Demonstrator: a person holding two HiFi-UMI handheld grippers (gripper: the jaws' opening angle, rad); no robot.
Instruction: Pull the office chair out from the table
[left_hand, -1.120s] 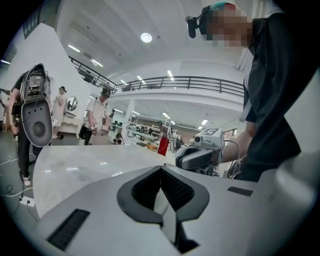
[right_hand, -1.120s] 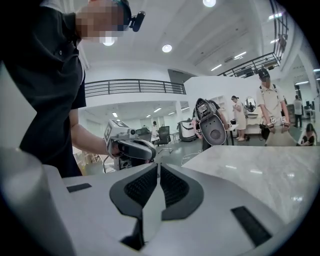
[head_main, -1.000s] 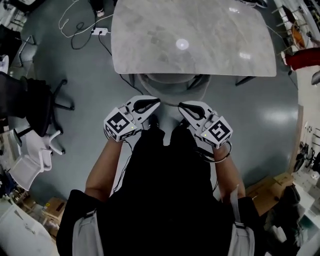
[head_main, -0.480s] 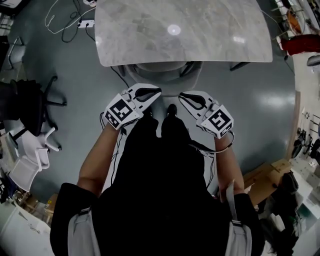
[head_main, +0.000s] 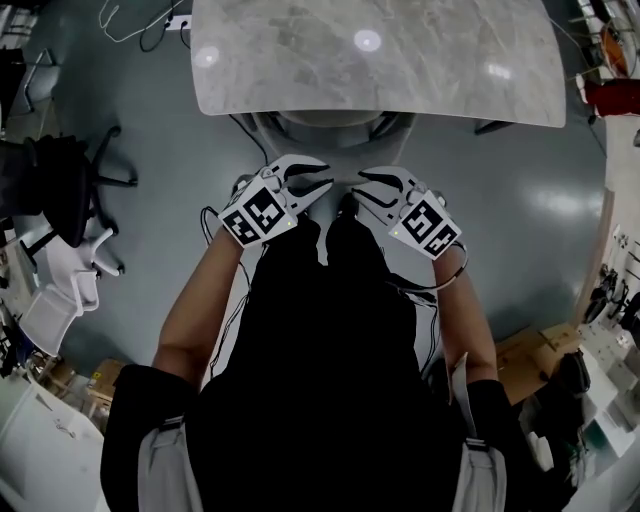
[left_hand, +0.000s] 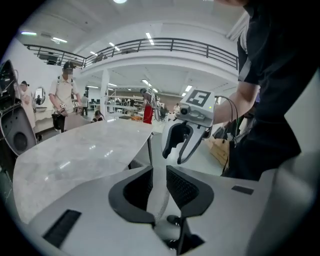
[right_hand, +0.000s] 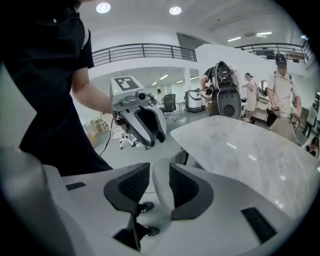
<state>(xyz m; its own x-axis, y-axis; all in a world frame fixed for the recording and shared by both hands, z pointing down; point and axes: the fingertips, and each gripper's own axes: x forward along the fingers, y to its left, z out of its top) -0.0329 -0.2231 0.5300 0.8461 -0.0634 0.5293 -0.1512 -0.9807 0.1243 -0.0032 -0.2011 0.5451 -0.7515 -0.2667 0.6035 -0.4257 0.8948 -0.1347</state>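
Note:
A light grey office chair (head_main: 330, 135) is tucked under the near edge of the marble-topped table (head_main: 380, 60). Only its curved back shows below the tabletop. My left gripper (head_main: 328, 177) and right gripper (head_main: 357, 184) hover side by side just at the near rim of that back, tips pointing toward each other. Both sets of jaws have just been opening. In the left gripper view a thin pale strip of the chair back (left_hand: 160, 195) shows in the gap between the jaws. In the right gripper view the pale rim (right_hand: 161, 187) lies between the jaws too, with a gap beside it.
A black office chair (head_main: 60, 190) and white chairs (head_main: 60, 290) stand on the grey floor at the left. Cables (head_main: 130, 20) trail near the table's far left corner. Cardboard boxes (head_main: 530, 350) lie at the right. People (left_hand: 65, 100) stand beyond the table.
Both grippers have moved forward and down to the chair back's rim. Their jaws, shut a second ago, now stand apart.

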